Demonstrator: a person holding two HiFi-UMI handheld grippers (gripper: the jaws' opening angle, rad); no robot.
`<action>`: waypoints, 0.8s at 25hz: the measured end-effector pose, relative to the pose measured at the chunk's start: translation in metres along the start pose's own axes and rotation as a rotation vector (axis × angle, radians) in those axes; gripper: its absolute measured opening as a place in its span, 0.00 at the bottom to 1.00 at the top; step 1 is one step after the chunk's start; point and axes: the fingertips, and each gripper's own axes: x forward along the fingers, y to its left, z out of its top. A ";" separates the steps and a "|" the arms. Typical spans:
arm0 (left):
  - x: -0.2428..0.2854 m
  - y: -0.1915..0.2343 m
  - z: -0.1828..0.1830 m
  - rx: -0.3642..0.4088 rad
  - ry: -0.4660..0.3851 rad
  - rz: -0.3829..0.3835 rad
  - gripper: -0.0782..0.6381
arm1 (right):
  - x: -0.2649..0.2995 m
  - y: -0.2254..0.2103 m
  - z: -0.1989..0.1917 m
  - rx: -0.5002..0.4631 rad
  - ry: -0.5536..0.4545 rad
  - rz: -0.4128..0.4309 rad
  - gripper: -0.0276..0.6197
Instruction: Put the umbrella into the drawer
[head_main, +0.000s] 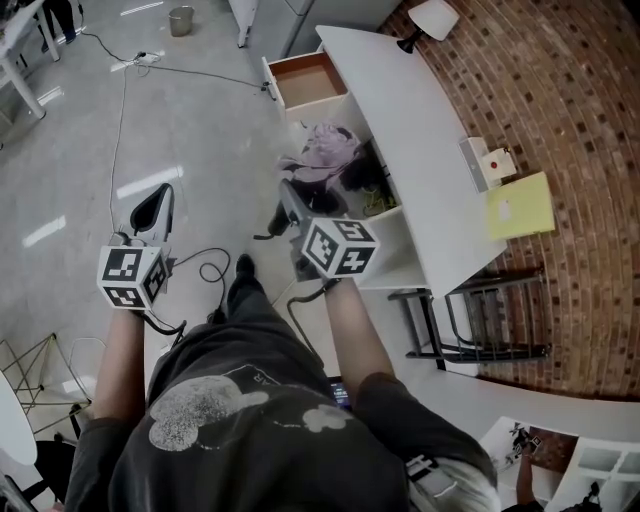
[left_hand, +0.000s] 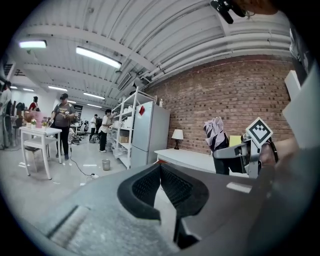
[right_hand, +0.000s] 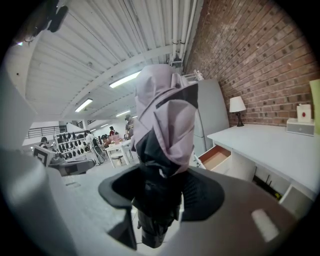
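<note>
Nearest, at lower left of the head view: left gripper (head_main: 152, 212), jaw tips pressed together, nothing between them. At lower centre of the right gripper view: right gripper (right_hand: 160, 192), clamped partway closed round the dark lower part of a folded umbrella (right_hand: 165, 115), lilac canopy bunched above the jaws, held up in the air beside the white desk (head_main: 420, 130). Farther, upper centre of the head view: drawer (head_main: 308, 78), pulled out, brown inside. Beyond, top right: lamp (head_main: 428, 22) on the desk's far end.
</note>
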 end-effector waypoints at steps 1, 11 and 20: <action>-0.003 0.001 0.000 -0.004 -0.004 0.005 0.12 | -0.001 0.001 -0.001 0.006 0.000 -0.003 0.41; 0.004 0.013 -0.003 0.009 0.017 0.009 0.12 | 0.012 -0.009 -0.014 0.019 0.040 -0.026 0.41; 0.103 0.029 -0.010 0.007 0.071 0.013 0.12 | 0.091 -0.075 -0.002 0.040 0.080 -0.023 0.41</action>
